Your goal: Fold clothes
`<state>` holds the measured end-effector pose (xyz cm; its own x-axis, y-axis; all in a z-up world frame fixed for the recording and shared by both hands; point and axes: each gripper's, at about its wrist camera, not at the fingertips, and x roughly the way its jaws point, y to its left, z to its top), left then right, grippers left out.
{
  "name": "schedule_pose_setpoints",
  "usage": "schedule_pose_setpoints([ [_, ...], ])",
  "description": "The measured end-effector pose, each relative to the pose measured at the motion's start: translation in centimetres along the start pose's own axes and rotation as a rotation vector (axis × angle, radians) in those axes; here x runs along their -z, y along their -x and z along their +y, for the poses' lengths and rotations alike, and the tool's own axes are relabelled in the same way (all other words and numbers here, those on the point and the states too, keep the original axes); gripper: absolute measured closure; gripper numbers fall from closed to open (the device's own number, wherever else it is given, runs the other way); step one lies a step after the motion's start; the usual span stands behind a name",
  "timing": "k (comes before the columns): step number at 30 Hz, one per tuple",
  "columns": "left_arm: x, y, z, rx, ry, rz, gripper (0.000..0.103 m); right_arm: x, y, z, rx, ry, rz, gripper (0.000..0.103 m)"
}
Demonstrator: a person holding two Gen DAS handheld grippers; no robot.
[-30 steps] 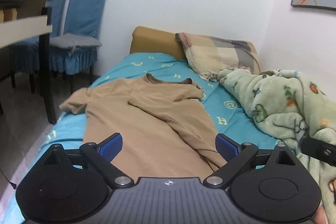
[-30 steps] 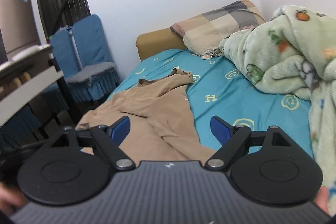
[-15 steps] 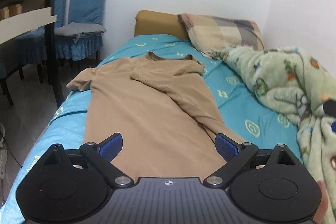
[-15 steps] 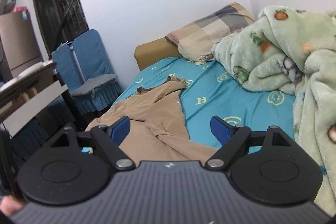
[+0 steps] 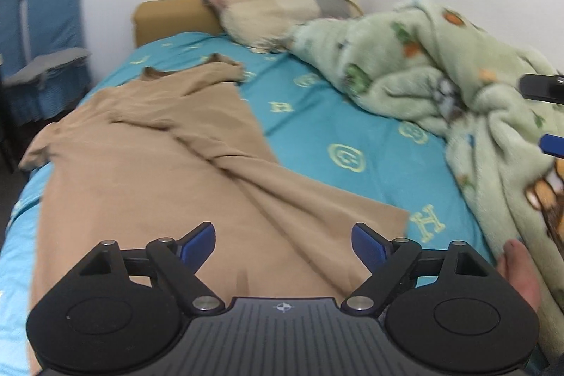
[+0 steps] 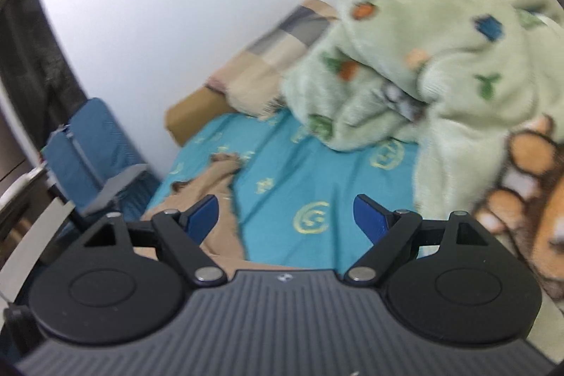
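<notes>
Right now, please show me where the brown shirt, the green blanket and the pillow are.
brown shirt [image 5: 141, 185], left wrist view, on its flat body.
green blanket [image 5: 405, 59], left wrist view, on its bunched upper folds.
pillow [image 5: 282, 2], left wrist view, on its checked face.

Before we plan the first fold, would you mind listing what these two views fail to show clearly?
- Tan shirt: in the left wrist view, its near hem is hidden behind the left tongs.
- Same shirt, right wrist view: mostly covered by the right tongs; only the collar end shows, blurred.
- Fleece blanket: motion blur smears its print; the frame edge cuts it off.
- Whether the far sleeve lies flat: cannot tell in either view.
</notes>
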<state>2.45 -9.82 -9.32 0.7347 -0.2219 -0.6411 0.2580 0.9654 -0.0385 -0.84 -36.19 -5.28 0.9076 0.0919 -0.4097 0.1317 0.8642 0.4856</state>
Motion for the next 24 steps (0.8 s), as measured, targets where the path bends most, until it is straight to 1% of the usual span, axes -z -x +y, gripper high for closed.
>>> schedule_pose_setpoints([
  [3,-0.4,-1.4,-2.5,0.04,-0.044,0.002,0.021,0.1,-0.7,-1.2,0.032,-0.022,0.008,0.018],
  [5,-0.7,-2.4,-4.3,0.083,-0.075,-0.002,0.022,0.1,-1.2,-1.8,0.067,-0.027,0.004,0.018],
  [8,-0.7,-4.1,-6.9,0.127,-0.124,0.002,0.023,0.2,-2.2,-3.2,0.117,-0.08,0.016,0.018],
  [10,-0.7,-5.8,-8.4,0.142,-0.152,0.017,0.027,0.3,-2.7,-4.0,0.147,-0.108,0.018,0.018],
  [13,-0.6,-8.5,-10.8,0.163,-0.194,0.04,0.029,0.3,-2.9,-4.5,0.184,-0.125,-0.003,0.018],
  [15,-0.5,-10.4,-11.6,0.14,-0.212,0.046,0.031,0.2,-3.0,-4.7,0.209,-0.125,-0.015,0.018],
  [17,-0.7,-11.1,-11.0,0.138,-0.182,0.056,0.041,0.3,-3.4,-4.8,0.233,-0.12,-0.015,0.018],
  [18,-0.8,-11.3,-10.7,0.138,-0.166,0.061,0.062,0.4,-3.6,-4.8,0.242,-0.117,-0.011,0.018],
  [19,-0.9,-11.6,-10.3,0.137,-0.15,0.065,0.085,0.5,-3.9,-4.7,0.242,-0.111,-0.005,0.018],
  [20,-1.0,-11.9,-10.0,0.136,-0.134,0.07,0.09,0.7,-4.1,-4.6,0.243,-0.104,0.0,0.018],
  [21,-1.2,-12.2,-9.7,0.136,-0.119,0.075,0.097,0.8,-4.4,-4.4,0.243,-0.096,0.006,0.018],
  [24,-1.5,-13.0,-8.7,0.134,-0.071,0.09,0.099,1.0,-4.9,-4.0,0.244,-0.061,0.015,0.018],
])
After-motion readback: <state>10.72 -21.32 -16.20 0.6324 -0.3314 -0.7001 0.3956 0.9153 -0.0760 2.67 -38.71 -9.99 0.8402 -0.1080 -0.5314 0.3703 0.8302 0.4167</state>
